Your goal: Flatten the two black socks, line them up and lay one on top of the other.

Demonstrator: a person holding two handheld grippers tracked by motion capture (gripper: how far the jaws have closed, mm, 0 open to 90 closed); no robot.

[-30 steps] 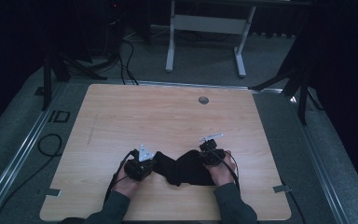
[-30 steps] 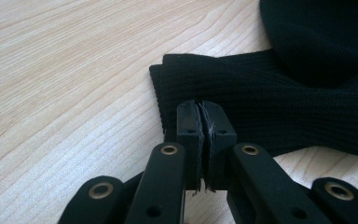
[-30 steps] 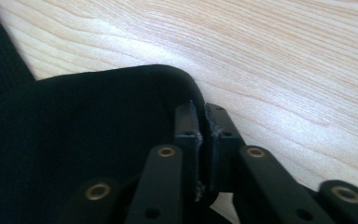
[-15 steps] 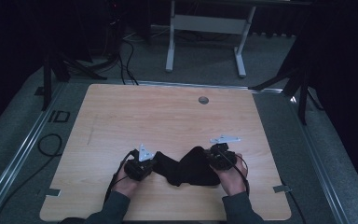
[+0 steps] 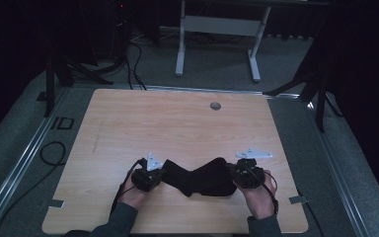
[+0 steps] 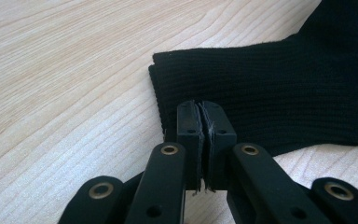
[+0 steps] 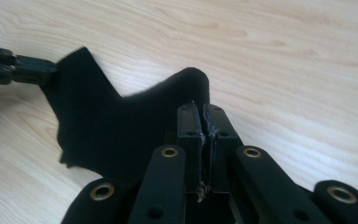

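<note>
1. Low in the high view, a black sock [image 5: 200, 177] lies stretched across the near part of the wooden table [image 5: 177, 123], slung between the two tools.
2. The left gripper [image 5: 149, 177] sits at lower left of centre in that frame. In the left gripper view its jaws are pinched together on the ribbed cuff [image 6: 261, 93], and only a thin edge of fabric is caught.
3. The right gripper [image 5: 246, 174] sits at lower right. In its own view the jaws are clamped on the rounded end of the sock, again right at the rim.
4. First risk, as I judge it: both bites are shallow, so any harder pull apart could slip the knit out of one pair of jaws.
5. Second risk: the sock's middle sags and bunches toward the bottom edge of the frame, so lifting unevenly could twist it instead of flattening it.
6. Third: the jaw tips ride close to the tabletop, and a downward dip could scrape wood and jar the grip loose.
</note>
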